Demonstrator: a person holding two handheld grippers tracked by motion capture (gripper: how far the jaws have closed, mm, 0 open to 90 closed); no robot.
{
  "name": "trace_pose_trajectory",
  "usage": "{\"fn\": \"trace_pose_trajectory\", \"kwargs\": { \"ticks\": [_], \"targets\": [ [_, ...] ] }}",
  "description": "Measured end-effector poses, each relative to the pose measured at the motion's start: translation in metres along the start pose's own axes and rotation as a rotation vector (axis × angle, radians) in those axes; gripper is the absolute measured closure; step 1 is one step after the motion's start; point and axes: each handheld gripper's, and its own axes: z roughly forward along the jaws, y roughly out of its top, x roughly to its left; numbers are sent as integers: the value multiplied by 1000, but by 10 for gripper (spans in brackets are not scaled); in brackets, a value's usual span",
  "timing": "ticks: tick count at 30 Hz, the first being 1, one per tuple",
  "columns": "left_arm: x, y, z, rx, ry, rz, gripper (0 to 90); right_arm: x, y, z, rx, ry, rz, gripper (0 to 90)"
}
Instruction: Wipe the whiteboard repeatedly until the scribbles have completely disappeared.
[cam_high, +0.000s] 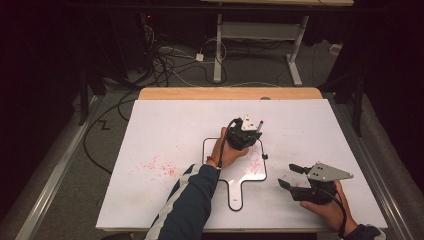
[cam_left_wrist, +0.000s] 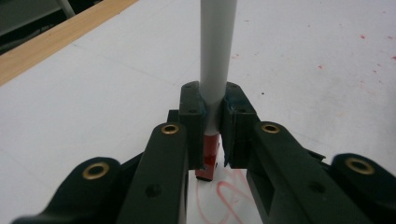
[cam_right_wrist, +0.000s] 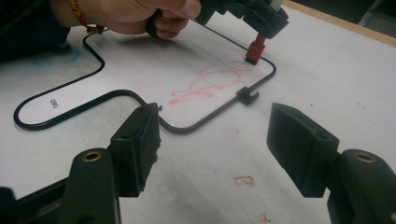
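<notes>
Right gripper (cam_right_wrist: 212, 140): nearest the camera in its own view, we found its jaws standing apart with nothing between them, resting low over the white table cover (cam_high: 165, 125) at the near right.
Marker (cam_left_wrist: 215, 56): we saw a white-barrelled marker with a red tip clamped in the left gripper (cam_high: 243, 134), barrel upright and leaning slightly away, tip down.
Tip contact: in the right gripper view the red tip (cam_right_wrist: 254, 49) sat on or just above the board near its far edge; we could not tell which.
Board: a small paddle-shaped whiteboard (cam_high: 227, 150) with a black rim lay flat at the table's middle, handle toward the person, red scribble (cam_right_wrist: 210, 81) across its face.
Key relation: we judged the marker's long axis to stand nearly square to the board, so any stroke would run sideways across it; the left hand (cam_high: 226, 152) sat over the board, the right gripper well apart beside the board's near right corner.
Outward: red flecks (cam_high: 157, 167) marked the cover left of the board; a wooden edge (cam_high: 200, 93) showed behind.
</notes>
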Motion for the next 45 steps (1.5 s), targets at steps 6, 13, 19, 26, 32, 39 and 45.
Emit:
{"fn": "trace_pose_trajectory", "kwargs": {
  "ticks": [6,13,19,26,32,39,45],
  "targets": [
    [-20,1,1,-4,-71,42,787,0,0,1,9,3,2,353],
    [-9,-1,-3,7,-14,60,787,1,0,1,6,1,-3,348],
    [1,-8,-10,-5,-21,-4,787,-1,0,1,4,-2,2,346],
    [-20,-5,-8,-4,-72,65,787,0,1,1,5,-5,4,341],
    [-4,-8,-13,13,5,49,787,1,0,2,9,-12,-2,337],
    [6,-11,-16,5,9,-18,787,0,0,2,11,-10,-4,337],
    [-18,-7,-10,-5,-60,37,787,1,1,2,16,-9,-5,336]
  ]
}}
